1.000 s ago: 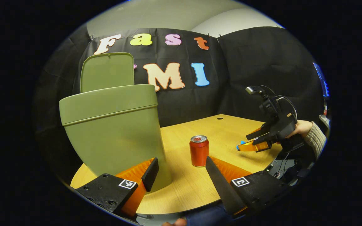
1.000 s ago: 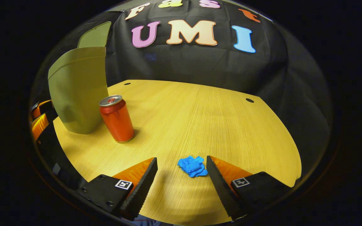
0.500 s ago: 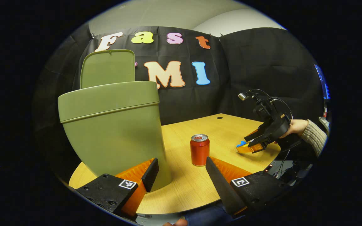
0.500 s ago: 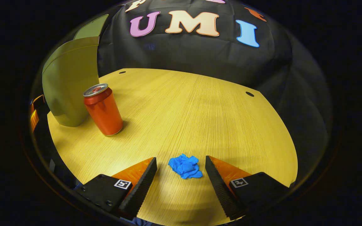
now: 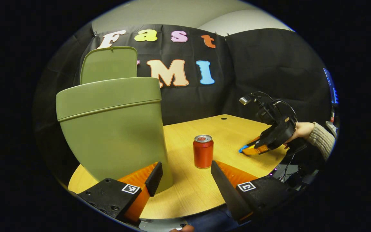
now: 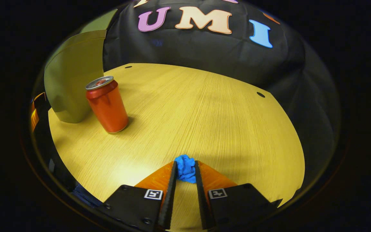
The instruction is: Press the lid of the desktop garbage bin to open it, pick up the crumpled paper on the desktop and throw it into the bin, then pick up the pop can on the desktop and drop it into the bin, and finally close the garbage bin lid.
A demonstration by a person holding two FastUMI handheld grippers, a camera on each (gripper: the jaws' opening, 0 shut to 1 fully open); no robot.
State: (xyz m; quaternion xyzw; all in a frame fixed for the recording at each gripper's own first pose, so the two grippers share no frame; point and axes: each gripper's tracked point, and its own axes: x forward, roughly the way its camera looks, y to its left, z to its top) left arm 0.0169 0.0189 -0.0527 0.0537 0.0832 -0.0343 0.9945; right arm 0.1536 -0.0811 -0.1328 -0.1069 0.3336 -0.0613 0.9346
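Observation:
The olive-green bin (image 5: pixel 114 129) stands at the table's left with its lid (image 5: pixel 109 64) tipped up behind it; the bin (image 6: pixel 72 77) also appears at the left of the right gripper view. A red pop can (image 5: pixel 203 151) (image 6: pixel 107 104) stands upright just right of the bin. My right gripper (image 6: pixel 184 169) is low over the table, shut on the blue crumpled paper (image 6: pixel 185 167), which sticks out past the fingertips. In the left gripper view that gripper (image 5: pixel 248 149) is at the table's right, held by a hand (image 5: pixel 298 130). My left gripper (image 5: pixel 184 170) hovers open near the front edge, between bin and can.
The wooden table (image 6: pixel 204 109) has a rounded edge and two small cable holes (image 6: pixel 260 94) near the back. Black cloth walls close in the back and right. A sleeve (image 5: pixel 320 141) reaches in from the right.
The right gripper's fingers have closed on the blue paper, which lay loose between them before. The left gripper has barely shifted; bin and can stand where they were.

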